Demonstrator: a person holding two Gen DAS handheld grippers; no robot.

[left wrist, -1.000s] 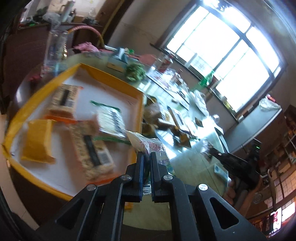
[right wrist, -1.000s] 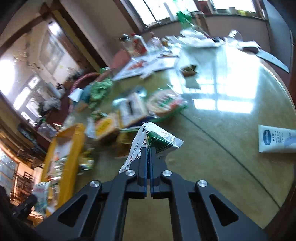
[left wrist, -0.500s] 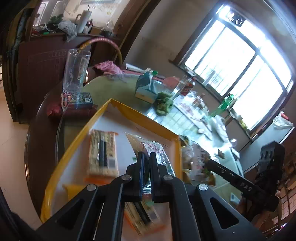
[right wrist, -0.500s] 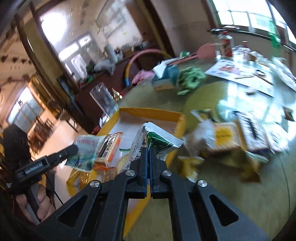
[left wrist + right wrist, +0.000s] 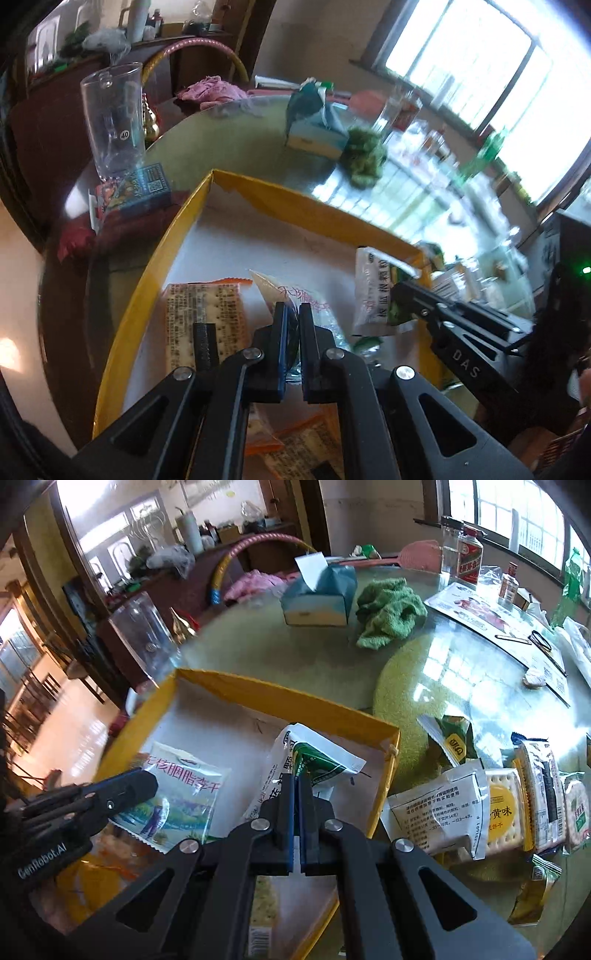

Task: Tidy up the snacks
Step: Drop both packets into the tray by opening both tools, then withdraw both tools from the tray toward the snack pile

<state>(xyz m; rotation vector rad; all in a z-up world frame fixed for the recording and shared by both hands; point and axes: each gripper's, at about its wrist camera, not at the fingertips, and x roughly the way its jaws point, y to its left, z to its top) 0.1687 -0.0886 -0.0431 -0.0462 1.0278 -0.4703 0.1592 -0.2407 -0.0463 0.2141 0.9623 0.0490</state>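
Both grippers hang over the yellow tray (image 5: 236,686). The left gripper (image 5: 291,314) pinches a clear plum packet (image 5: 177,794); the right gripper (image 5: 297,782) clamps a white-green packet (image 5: 317,760). Cracker packs (image 5: 205,317) lie in the tray, apparently 2. More snacks (image 5: 502,812) sit beside it on the table (image 5: 266,646).

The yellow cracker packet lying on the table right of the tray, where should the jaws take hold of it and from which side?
Probably the cracker packet's right long edge, coming from above: it lies flat, and a white sachet overlaps its left edge. A neighbouring striped packet lies close there, so space looks tight.
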